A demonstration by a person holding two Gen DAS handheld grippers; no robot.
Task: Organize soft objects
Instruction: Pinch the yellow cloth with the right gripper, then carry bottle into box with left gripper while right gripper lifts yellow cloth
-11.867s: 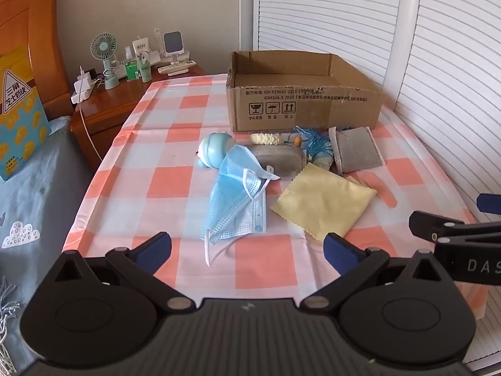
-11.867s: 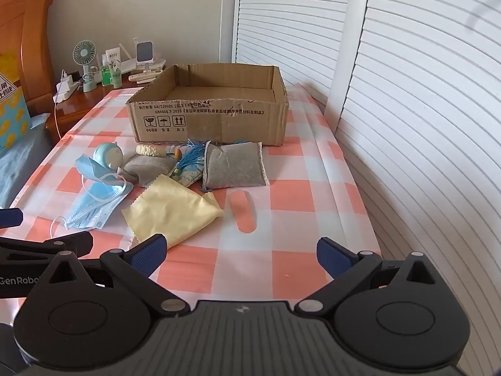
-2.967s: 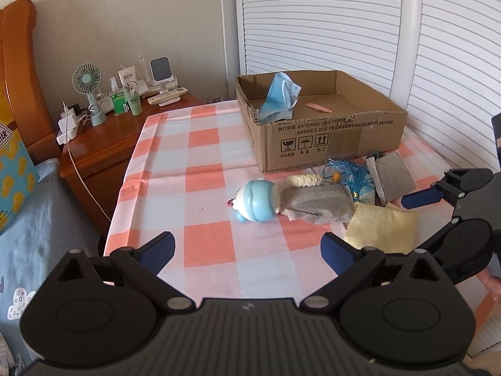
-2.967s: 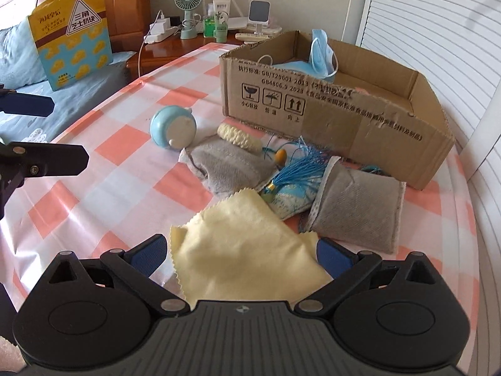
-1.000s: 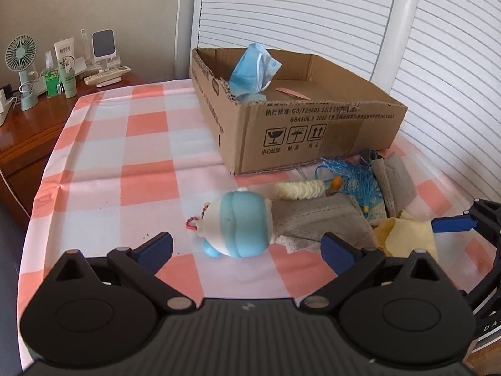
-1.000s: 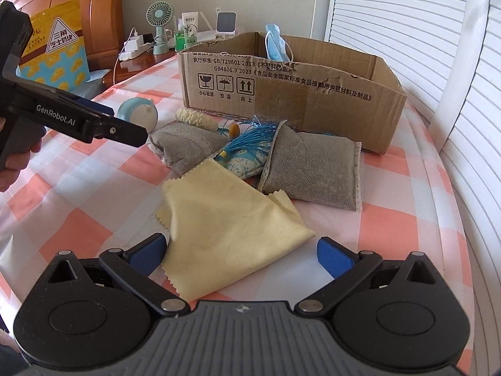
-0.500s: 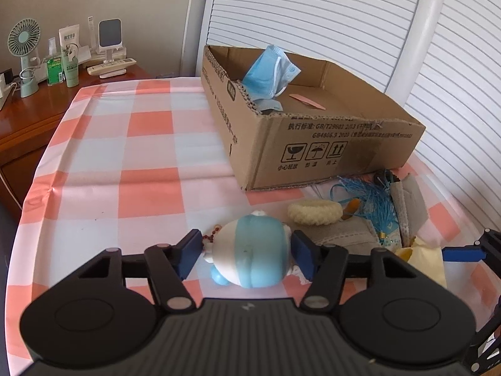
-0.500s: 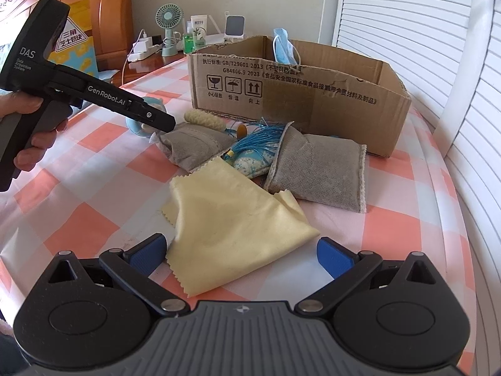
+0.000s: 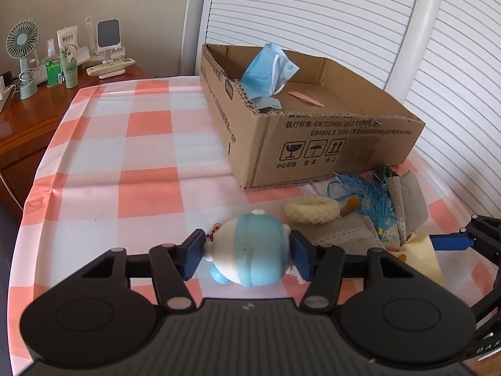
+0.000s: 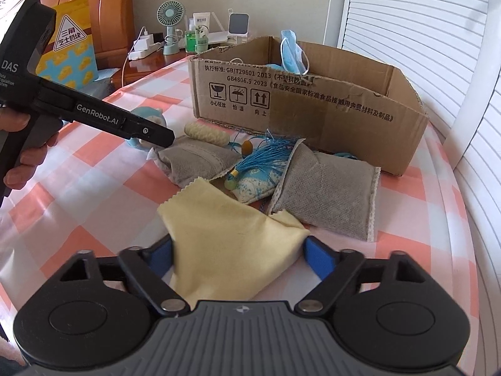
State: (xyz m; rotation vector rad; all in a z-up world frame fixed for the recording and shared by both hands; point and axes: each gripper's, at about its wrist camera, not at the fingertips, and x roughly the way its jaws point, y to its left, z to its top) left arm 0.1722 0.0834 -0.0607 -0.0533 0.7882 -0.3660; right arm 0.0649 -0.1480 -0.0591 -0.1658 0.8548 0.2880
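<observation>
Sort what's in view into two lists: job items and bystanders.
Job: blue plush toy in left gripper, yellow cloth between right gripper fingers, grey pouches, tasselled sachet, cream scrunchie, cardboard box, face mask.
Bystanders: fan, bottles, remote.

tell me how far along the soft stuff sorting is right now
Done: the blue face mask and a pink strip sit in the cardboard box. In hand: the left gripper is shut on the blue plush toy; the right gripper is closing around the yellow cloth. Left on the table: two grey pouches, the blue tassel sachet and the cream scrunchie.
</observation>
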